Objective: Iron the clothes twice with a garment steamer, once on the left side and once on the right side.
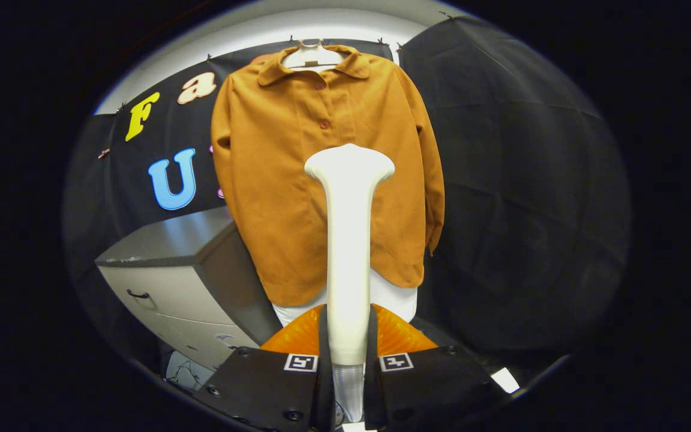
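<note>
Tongs clamp the steamer at centre frame; loose grip could twist it off the shirt.

Open space lies between the steamer, clamped by both fingers of the gripper, and the shirt hanging ahead. Left of the shirt and touching its lower edge, a drawer cabinet blocks passage; right of it, open space runs to the black cloth wall

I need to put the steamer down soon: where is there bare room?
The drawer cabinet's grey top, beside the orange shirt, lies bare. Between the fingers it is crowded: the hand-held gripper is shut on the garment steamer, with the shirt just beyond.
</note>
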A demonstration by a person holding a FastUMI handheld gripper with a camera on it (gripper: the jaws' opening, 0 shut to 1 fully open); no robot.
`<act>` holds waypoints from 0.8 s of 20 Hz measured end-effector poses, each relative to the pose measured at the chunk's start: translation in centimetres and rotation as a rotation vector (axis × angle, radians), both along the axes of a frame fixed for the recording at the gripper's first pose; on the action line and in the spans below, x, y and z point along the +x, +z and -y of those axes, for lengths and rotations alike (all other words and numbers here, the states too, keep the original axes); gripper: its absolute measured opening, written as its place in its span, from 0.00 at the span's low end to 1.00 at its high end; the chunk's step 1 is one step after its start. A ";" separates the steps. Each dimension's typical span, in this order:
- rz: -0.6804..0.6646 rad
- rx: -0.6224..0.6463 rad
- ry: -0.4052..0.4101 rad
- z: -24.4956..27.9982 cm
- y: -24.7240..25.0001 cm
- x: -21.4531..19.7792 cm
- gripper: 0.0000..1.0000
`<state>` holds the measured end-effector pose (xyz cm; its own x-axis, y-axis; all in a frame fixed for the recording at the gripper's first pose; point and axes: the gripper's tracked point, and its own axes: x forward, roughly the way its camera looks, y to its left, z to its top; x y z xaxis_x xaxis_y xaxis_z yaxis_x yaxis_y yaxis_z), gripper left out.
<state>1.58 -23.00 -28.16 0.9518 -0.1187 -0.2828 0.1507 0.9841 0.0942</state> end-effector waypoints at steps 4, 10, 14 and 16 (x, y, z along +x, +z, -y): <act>0.067 -0.013 0.018 -2.8 5.7 -0.1 0.23; 0.140 -0.023 0.054 -7.9 12.4 0.4 0.23; 0.195 -0.050 0.096 -11.8 15.7 0.4 0.22; 0.219 -0.054 0.114 -13.9 17.0 0.7 0.22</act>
<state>2.27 -9.08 -11.14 0.9978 -0.0165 -0.0642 0.0203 0.9981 0.0590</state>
